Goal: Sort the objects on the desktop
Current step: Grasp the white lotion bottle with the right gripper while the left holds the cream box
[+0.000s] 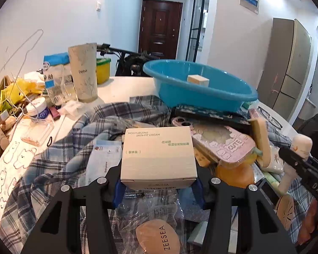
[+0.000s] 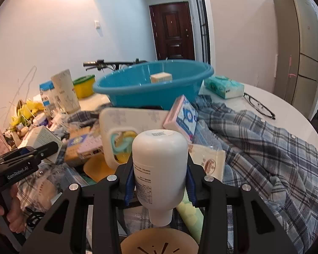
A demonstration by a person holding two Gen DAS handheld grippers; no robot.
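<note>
In the left wrist view my left gripper (image 1: pixel 158 187) is shut on a white cream box (image 1: pixel 158 154), its blue pads pressing both sides, above the pile of clutter. My right gripper (image 2: pixel 159 182) is shut on a white plastic bottle (image 2: pixel 159 165), whose cap end points back toward the camera. A blue basin (image 1: pixel 201 93) stands beyond the pile with a small cream-coloured box (image 1: pixel 198 80) inside; the right wrist view shows the same basin (image 2: pixel 127 89) and box (image 2: pixel 161 77). My left gripper (image 2: pixel 38 148) shows at the left edge there, a hand on its grip.
A plaid shirt (image 2: pixel 265 148) covers much of the round white table (image 2: pixel 286 110). Glasses (image 2: pixel 258 105) and a tissue pack (image 2: pixel 222 87) lie at the right. A tall cup (image 1: pixel 83 72), sugar bag (image 1: pixel 55 74), yellow tub (image 1: pixel 102 71) and pink case (image 1: pixel 222 146) crowd the left and middle.
</note>
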